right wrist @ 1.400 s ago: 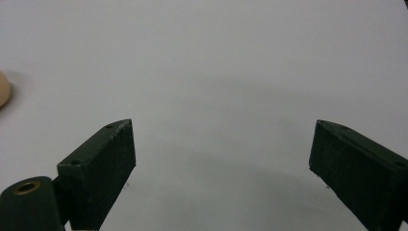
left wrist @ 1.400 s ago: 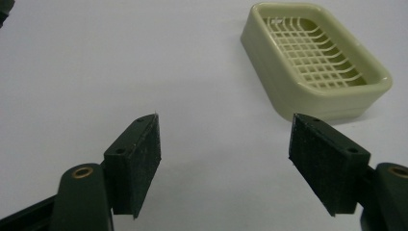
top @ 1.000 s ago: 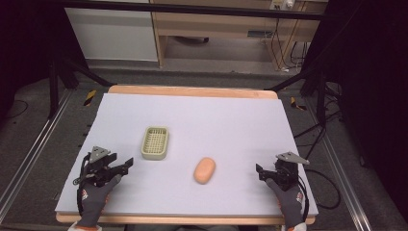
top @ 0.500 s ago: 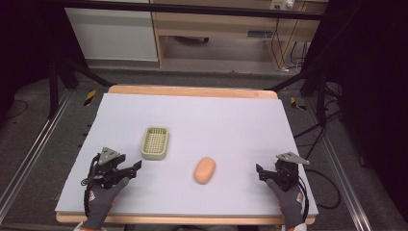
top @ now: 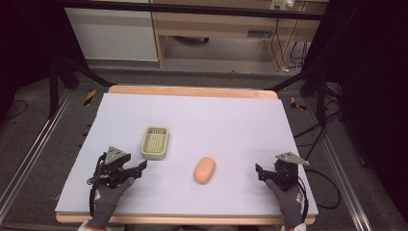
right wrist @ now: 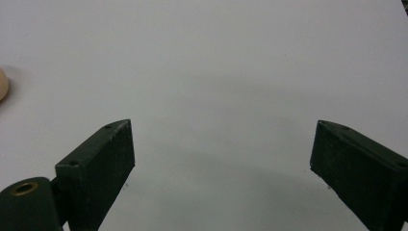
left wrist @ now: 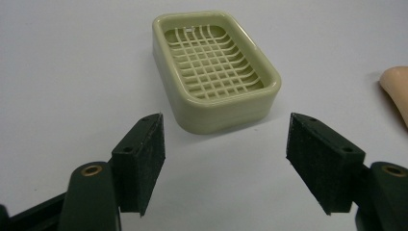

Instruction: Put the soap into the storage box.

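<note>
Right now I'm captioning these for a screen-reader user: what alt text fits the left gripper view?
An empty pale green soap dish with a grid floor sits on a white table, just beyond the open left claw, whose two black jaws stand wide apart. The end of a peach-coloured soap bar shows at the right edge.
</note>
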A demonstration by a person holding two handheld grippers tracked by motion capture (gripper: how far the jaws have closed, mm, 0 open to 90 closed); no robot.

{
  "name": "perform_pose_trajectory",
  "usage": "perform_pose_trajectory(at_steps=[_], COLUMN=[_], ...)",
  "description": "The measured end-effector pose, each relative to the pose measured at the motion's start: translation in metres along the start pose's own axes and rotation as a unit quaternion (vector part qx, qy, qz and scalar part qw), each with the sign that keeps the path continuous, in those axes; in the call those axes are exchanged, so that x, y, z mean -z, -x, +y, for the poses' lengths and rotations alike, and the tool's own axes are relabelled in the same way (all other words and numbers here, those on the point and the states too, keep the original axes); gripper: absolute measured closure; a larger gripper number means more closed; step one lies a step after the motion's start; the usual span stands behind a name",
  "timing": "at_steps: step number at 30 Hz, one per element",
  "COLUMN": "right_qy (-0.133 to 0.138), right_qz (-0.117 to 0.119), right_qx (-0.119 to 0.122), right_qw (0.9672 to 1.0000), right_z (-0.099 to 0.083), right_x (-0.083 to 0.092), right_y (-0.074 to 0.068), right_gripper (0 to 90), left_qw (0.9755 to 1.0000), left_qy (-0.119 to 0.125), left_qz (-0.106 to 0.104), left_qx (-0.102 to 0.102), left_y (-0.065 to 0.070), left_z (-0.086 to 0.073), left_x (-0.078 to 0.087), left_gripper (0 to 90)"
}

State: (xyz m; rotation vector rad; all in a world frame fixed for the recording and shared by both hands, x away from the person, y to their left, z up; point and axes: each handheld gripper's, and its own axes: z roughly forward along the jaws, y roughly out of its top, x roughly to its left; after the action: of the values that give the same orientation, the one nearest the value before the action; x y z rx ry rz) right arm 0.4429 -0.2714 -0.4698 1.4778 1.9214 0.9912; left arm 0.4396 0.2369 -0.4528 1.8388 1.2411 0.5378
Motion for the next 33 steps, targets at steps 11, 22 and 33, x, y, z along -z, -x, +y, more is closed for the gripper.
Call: perform_pose_trajectory(at_steps=[11, 22, 33], right_qy=[0.008, 0.009, 0.009], right_qz=[-0.004, -0.007, -0.007], right_qx=[-0.006, -0.001, -0.004], right_qw=[0.9999, 0.9999, 0.9999], right_z=[0.001, 0.002, 0.002], right_x=[0.001, 0.002, 0.002], right_y=[0.001, -0.001, -0.001], right_gripper=[9.2, 10.6, 10.7], left_qw=[0.9999, 0.9996, 0.999], left_qy=[0.004, 0.002, 0.021], left_qz=[-0.011, -0.028, -0.038], left_qx=[-0.001, -0.008, -0.01], left_y=[0.01, 0.021, 0.032], left_z=[0.006, 0.019, 0.038], left_x=[-0.004, -0.009, -0.012], left_gripper=[26.8, 26.8, 26.3])
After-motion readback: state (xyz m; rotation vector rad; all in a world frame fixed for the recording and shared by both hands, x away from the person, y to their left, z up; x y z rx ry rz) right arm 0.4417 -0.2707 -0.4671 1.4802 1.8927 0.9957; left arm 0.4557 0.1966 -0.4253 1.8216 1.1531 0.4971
